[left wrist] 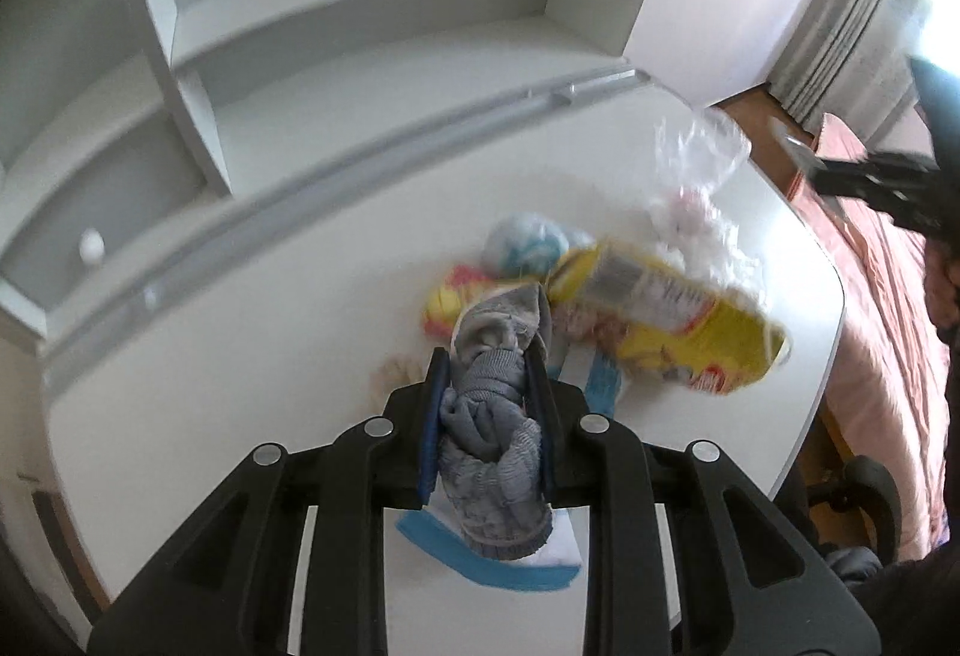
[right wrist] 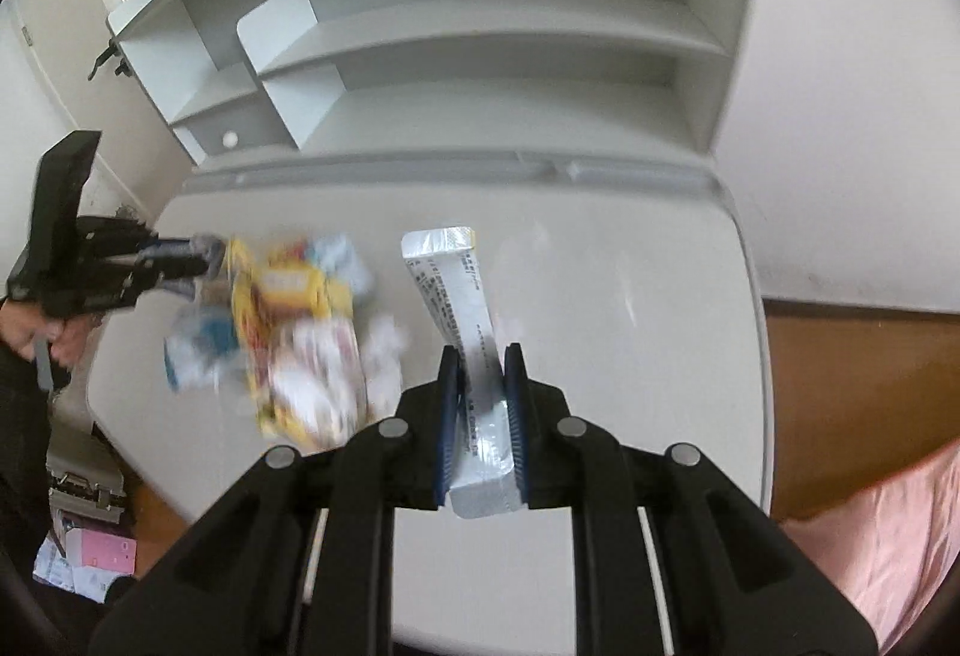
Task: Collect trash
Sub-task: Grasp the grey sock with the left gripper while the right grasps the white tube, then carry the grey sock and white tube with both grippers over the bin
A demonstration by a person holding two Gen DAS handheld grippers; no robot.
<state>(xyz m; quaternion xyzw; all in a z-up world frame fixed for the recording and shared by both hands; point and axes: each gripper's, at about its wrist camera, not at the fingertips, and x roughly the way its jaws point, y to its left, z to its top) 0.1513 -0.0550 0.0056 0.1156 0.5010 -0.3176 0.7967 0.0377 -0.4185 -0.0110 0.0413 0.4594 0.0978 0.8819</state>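
My left gripper (left wrist: 489, 362) is shut on a grey sock (left wrist: 489, 416) and holds it above the white desk (left wrist: 270, 356). Beyond it lies a pile of trash: a yellow snack bag (left wrist: 666, 320), a clear plastic bag (left wrist: 699, 158), a blue-white wrapper (left wrist: 531, 242). My right gripper (right wrist: 483, 356) is shut on a long silver foil packet (right wrist: 456, 290) that sticks up over the desk (right wrist: 630, 326). The trash pile (right wrist: 288, 332) lies to its left, with the left gripper (right wrist: 204, 254) at the pile's far left edge.
A white shelf unit (right wrist: 480, 74) stands at the back of the desk. A pink bedspread (left wrist: 882, 296) lies to the right, past the desk edge. Boxes and papers (right wrist: 90, 554) sit on the floor at lower left. A blue-edged white paper (left wrist: 480, 560) lies under the sock.
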